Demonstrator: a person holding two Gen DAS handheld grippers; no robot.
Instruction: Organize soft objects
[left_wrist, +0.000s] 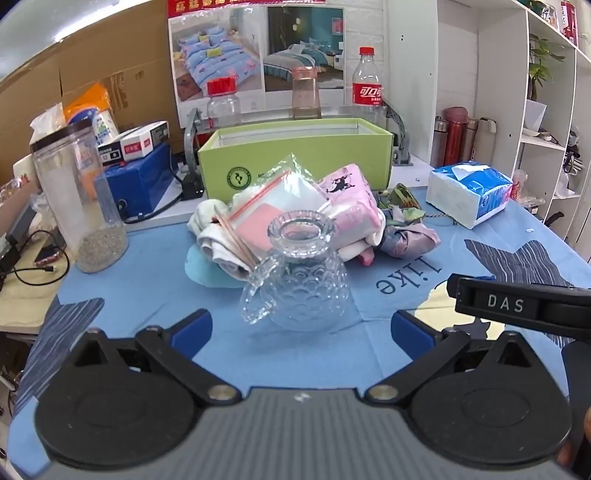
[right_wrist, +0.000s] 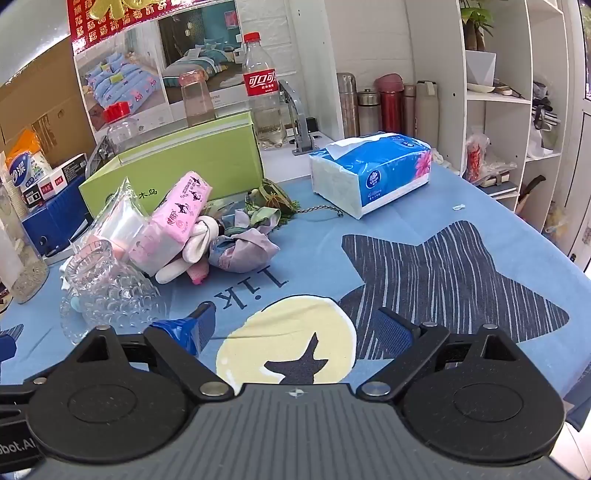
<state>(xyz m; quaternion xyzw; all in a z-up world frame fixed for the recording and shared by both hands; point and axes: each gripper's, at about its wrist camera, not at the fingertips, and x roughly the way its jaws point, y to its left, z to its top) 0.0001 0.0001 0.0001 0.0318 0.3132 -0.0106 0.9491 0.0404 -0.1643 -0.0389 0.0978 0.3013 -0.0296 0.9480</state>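
A heap of soft things lies in front of an open green box: a pink tissue pack, white socks, a zip bag and a grey-purple cloth bundle. A clear glass mug stands just before the heap. My left gripper is open and empty, just short of the mug. My right gripper is open and empty over the blue cloth, right of the mug.
A blue tissue pack lies at the right. A tall plastic jar stands at the left. Bottles stand behind the box. White shelves are on the right. The right gripper's body shows in the left wrist view.
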